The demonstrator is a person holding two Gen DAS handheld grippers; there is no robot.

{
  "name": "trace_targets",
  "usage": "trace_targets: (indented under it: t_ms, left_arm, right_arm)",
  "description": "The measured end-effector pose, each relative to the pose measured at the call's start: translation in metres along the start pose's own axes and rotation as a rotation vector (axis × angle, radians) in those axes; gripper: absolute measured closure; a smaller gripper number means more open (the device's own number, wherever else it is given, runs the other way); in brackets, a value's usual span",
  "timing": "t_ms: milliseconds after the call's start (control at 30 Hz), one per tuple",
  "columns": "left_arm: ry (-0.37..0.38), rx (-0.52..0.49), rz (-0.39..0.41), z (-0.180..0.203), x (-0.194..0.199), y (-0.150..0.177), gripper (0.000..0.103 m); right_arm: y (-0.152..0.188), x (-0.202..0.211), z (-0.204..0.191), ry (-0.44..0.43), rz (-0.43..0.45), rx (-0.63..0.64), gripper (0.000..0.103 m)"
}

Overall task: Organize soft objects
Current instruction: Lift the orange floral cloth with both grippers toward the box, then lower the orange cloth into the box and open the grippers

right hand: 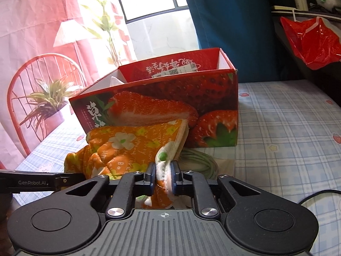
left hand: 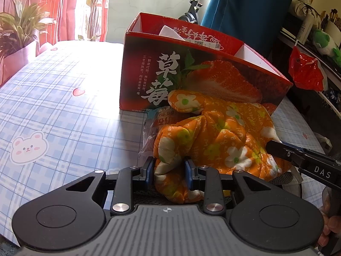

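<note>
Plaid tablecloth (left hand: 64, 106), crumpled orange floral cloth (left hand: 213, 136), pinched by both hand-held grippers, left (left hand: 168, 170), right (right hand: 163, 177)

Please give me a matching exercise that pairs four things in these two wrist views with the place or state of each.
Things:
1. orange floral cloth
2. strawberry box
3. green cord
4. red plastic bag

Places or states:
A. hangs beside the dark shelf at the right
B. stands open-topped on the checked tablecloth
C. pinched by both grippers
D. lies coiled in front of the box

Pairs: 1-C, 2-B, 3-D, 4-A
</note>
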State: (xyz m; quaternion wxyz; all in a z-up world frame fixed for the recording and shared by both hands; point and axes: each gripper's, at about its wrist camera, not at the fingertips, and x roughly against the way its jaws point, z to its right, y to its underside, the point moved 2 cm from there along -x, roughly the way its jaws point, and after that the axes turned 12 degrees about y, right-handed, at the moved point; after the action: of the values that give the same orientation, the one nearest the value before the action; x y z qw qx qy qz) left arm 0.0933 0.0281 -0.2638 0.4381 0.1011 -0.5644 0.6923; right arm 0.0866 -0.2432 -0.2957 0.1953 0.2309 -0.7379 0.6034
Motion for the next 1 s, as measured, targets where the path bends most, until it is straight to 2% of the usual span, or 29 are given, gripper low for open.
trace_targets:
  t_ms: [100, 133, 167, 267, 533, 700, 1000]
  left_arm:
    - [-0.002, -0.014, 0.012, 0.003, 0.004, -0.001, 0.076]
    - [-0.002, -0.023, 0.021, 0.005, 0.007, -0.001, 0.081]
    - [-0.001, -0.035, 0.034, 0.007, 0.01, -0.003, 0.085]
    - [-0.006, -0.067, 0.086, 0.013, 0.023, -0.008, 0.089]
    - [-0.015, -0.146, 0.228, 0.028, 0.058, -0.025, 0.089]
    - [-0.018, -0.224, 0.29, 0.041, 0.073, -0.047, 0.089]
    - [0.007, -0.288, 0.344, 0.055, 0.071, -0.111, 0.089]
  right_arm:
    - [-0.001, 0.002, 0.0, -0.004, 0.01, -0.004, 0.092]
    - [-0.002, 0.004, 0.001, -0.007, 0.017, -0.01, 0.092]
    - [-0.003, 0.006, 0.002, -0.009, 0.027, -0.014, 0.092]
    - [-0.009, 0.015, 0.004, -0.016, 0.071, -0.023, 0.092]
    - [-0.023, 0.04, -0.001, -0.053, 0.198, 0.014, 0.093]
    - [-0.041, 0.051, -0.003, -0.066, 0.255, 0.035, 0.092]
    - [-0.104, 0.036, -0.001, -0.075, 0.269, 0.016, 0.092]
